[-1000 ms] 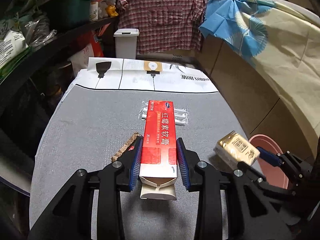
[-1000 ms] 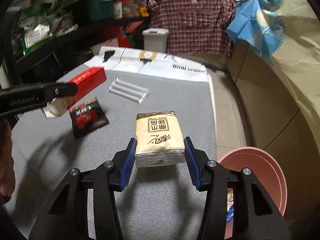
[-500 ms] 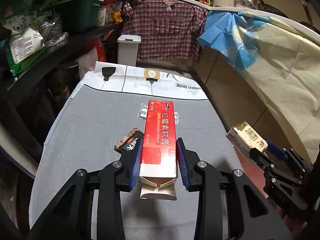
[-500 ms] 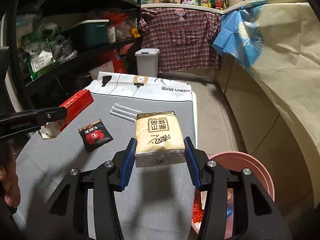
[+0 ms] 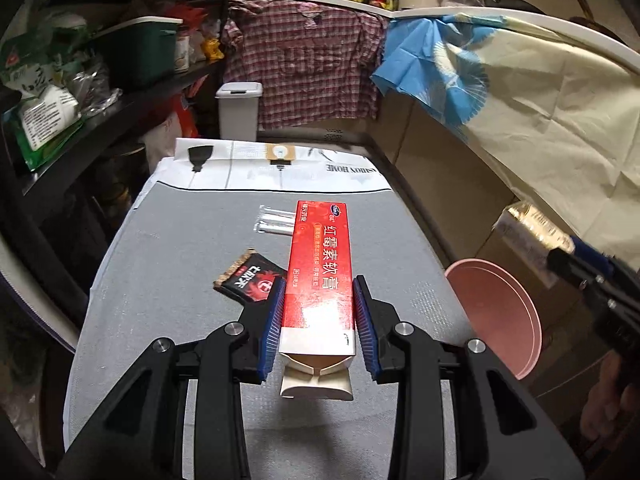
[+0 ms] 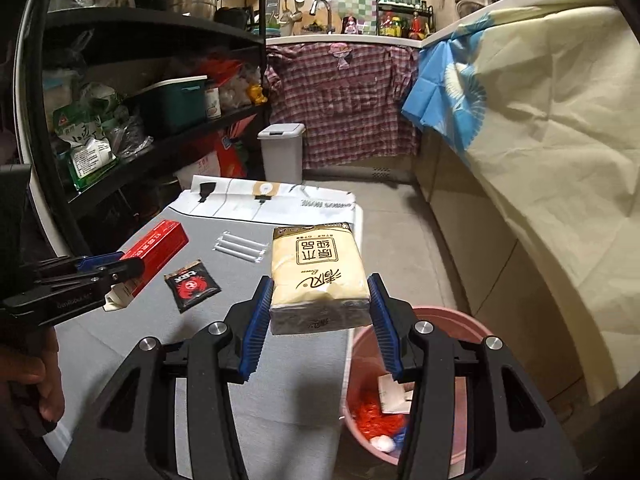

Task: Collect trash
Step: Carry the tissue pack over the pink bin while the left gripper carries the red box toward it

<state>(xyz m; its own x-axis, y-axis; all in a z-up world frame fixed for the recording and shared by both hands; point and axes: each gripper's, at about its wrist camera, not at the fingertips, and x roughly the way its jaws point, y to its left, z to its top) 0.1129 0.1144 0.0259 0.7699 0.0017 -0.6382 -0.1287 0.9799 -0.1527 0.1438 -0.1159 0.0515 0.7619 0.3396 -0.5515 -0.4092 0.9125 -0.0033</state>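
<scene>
We note the grey counter [image 5: 168, 280], landmark. Pink bin [image 6: 460, 324] beside it (trash inside). Right gripper [image 6: 320, 312] fingers pinch tissue pack [image 6: 316, 272] over counter's edge; left gripper [image 5: 318, 320] fingers pinch red carton [image 5: 320, 264] above counter; black sachet [image 5: 250, 280] on it.

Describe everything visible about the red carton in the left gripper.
The red carton is a long, slim cardboard box, glossy red on top with white Chinese lettering and a small blue logo at its far end. Its near end is open, the pale flaps hanging loose. The left gripper clamps it by its long sides near that open end, blue pads pressed to both. It is held off the grey table, pointing away from the camera, touching nothing else.
</scene>
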